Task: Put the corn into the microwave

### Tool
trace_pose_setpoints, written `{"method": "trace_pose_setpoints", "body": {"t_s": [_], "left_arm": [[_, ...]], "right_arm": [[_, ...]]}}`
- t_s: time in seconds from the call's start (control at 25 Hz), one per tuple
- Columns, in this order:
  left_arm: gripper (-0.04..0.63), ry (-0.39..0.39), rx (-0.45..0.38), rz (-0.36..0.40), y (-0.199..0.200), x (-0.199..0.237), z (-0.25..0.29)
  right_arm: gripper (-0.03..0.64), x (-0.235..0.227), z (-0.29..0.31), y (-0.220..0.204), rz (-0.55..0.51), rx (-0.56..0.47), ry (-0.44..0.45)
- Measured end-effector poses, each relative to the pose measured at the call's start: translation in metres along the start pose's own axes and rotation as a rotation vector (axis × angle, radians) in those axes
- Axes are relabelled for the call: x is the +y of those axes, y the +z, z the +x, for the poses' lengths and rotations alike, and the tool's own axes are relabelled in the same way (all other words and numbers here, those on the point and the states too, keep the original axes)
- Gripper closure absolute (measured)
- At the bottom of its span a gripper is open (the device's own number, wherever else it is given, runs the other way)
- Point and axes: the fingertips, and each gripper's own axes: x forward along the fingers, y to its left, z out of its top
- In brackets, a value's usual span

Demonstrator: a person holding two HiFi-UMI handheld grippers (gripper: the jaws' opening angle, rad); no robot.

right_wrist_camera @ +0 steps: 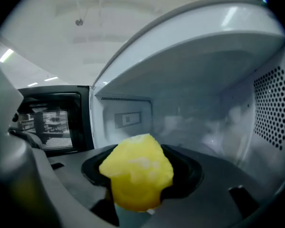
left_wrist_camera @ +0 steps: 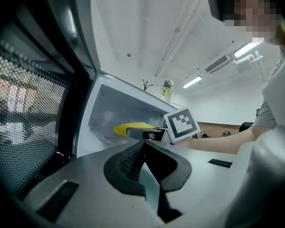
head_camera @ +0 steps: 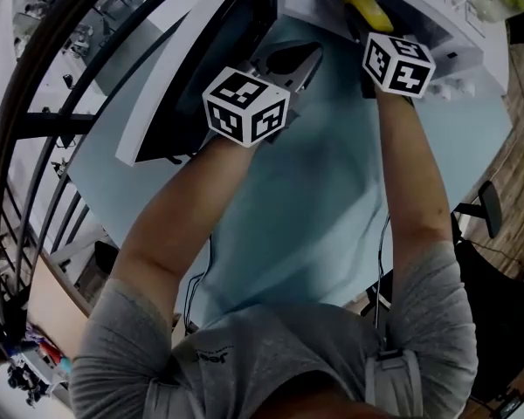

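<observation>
Your right gripper point(right_wrist_camera: 136, 199) clamps the corn point(right_wrist_camera: 137, 170) inside the microwave point(right_wrist_camera: 213, 75). Lower it, then release. Your left gripper point(left_wrist_camera: 142, 148) is closed on nothing.

Jaws clamp the corn point(right_wrist_camera: 137, 171) inside the open microwave point(right_wrist_camera: 194, 70).

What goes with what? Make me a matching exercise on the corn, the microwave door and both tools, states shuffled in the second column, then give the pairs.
Column one:
1. corn
2. microwave door
3. left tool
4. right tool

Column two:
A. shut, nothing between its jaws
B. swung open
C. yellow
D. shut on the corn

Pairs: 1-C, 2-B, 3-A, 4-D
</observation>
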Motion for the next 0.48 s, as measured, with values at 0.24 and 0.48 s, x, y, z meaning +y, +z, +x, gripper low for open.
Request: {"method": "trace_pose_setpoints", "body": {"t_s": [0.24,0.48], "left_arm": [[0.577,0.005,0.005,-0.003,-0.008,0.008,0.010],[0.577,0.005,0.007,-0.009,-0.015,0.013,0.017]], "right_arm": [[0.357,-0.014,0.022,-0.007,-0.047,0.046,-0.046],[0.357,-0.029,0.034,-0.009,-0.072,0.071,-0.091]]}}
